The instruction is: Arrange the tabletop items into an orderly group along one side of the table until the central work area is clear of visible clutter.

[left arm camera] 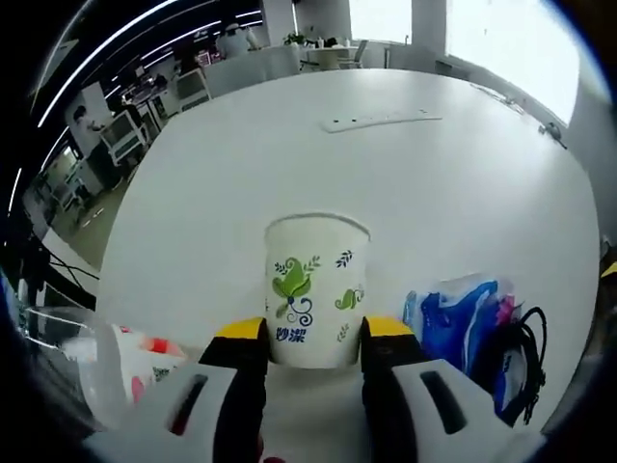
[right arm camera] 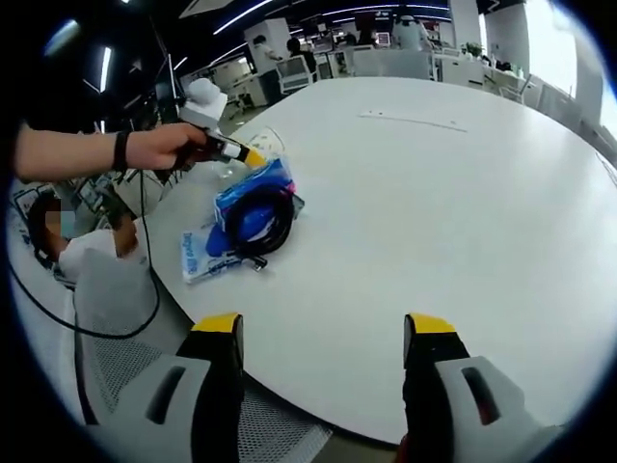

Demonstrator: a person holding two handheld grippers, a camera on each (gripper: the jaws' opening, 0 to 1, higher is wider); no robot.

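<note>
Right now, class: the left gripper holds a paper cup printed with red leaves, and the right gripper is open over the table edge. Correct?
Not quite. In the left gripper view the left gripper holds a paper cup printed with green leaves, not red. The right gripper is open over the table edge, as stated.

The cup (left arm camera: 316, 289) is white with green leaves and blue swirls. The table (left arm camera: 386, 183) is white. The bag (right arm camera: 253, 204) is blue; the cable (right arm camera: 260, 230) black. Both grippers' (right arm camera: 323, 338) jaws are black, yellow-tipped.

A white paper cup (left arm camera: 316, 289) with green leaf print stands upright between the left hand-held gripper (left arm camera: 313, 340) tips. A blue plastic bag (left arm camera: 461, 324) and black cable (left arm camera: 517, 367) lie just right of it.
</note>
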